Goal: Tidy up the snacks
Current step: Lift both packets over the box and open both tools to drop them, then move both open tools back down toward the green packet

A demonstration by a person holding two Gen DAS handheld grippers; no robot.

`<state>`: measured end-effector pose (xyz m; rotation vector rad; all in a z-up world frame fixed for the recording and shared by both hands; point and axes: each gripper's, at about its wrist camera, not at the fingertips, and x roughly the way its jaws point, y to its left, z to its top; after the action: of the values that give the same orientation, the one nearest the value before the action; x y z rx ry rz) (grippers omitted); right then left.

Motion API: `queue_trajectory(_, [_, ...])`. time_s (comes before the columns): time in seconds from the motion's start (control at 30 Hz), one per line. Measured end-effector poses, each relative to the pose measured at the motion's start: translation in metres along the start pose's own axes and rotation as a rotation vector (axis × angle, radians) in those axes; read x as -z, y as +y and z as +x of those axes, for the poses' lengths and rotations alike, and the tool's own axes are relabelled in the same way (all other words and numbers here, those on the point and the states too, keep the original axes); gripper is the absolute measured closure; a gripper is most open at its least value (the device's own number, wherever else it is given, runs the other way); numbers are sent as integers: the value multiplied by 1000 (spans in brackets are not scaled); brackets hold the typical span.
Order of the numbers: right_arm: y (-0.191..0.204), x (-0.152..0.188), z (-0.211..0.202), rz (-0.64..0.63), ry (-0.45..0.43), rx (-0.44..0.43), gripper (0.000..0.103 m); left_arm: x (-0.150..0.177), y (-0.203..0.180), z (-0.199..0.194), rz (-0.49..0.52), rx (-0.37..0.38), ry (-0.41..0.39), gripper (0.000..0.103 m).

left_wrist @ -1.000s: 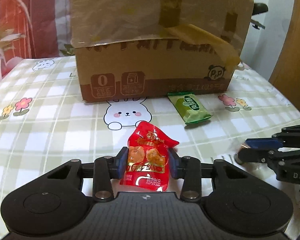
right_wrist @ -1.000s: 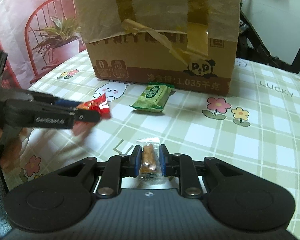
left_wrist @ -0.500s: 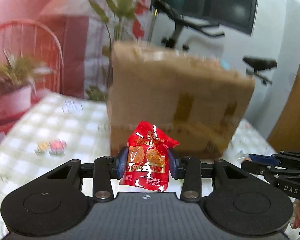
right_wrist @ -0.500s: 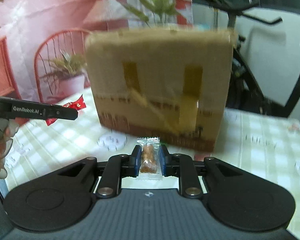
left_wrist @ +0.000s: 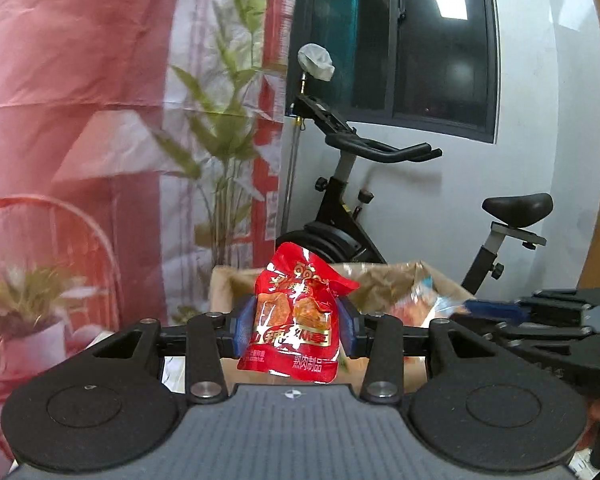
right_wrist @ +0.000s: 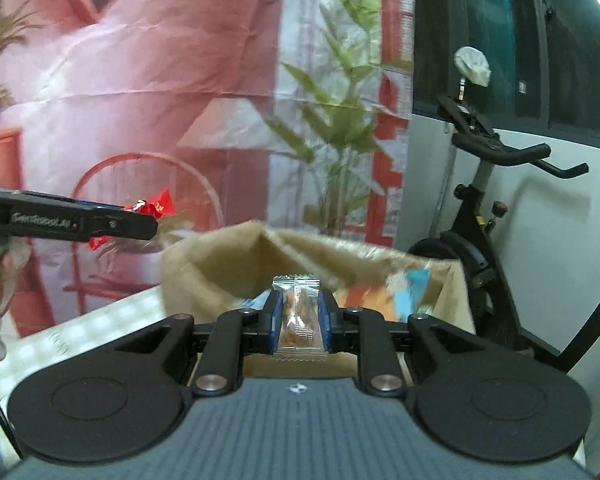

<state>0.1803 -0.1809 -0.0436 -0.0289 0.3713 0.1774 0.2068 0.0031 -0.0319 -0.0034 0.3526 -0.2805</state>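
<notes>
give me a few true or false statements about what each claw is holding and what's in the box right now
1. The left claw is shut on a red snack pouch. True.
2. The right claw is empty. False: it is shut on a small clear-wrapped snack.
3. The cardboard box stands open at the top with colourful packets inside. True.
4. The red snack pouch lies on the table. False: it is held in the air, in front of the box.
5. An exercise bike stands behind the box. True.
6. The clear-wrapped snack is already inside the box. False: it is between the right claw's pads.
</notes>
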Motion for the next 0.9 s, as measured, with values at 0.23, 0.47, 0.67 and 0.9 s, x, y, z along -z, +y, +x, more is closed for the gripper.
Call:
queue_trajectory(0.23, [-16, -3, 71, 51, 84, 11, 81, 1, 3, 66, 22, -30, 91, 47])
queue_trajectory(0.47, [-21, 10, 75, 59, 125, 13, 57, 25, 13, 78, 46, -38, 175, 27])
queue_trajectory(0.67, [-17, 17, 42, 55, 115, 8, 53, 23, 11, 55, 40, -22, 159, 19])
queue_trajectory(0.9, [-11, 23, 3, 55, 107, 21, 47, 29, 4, 23, 44, -13, 167, 19])
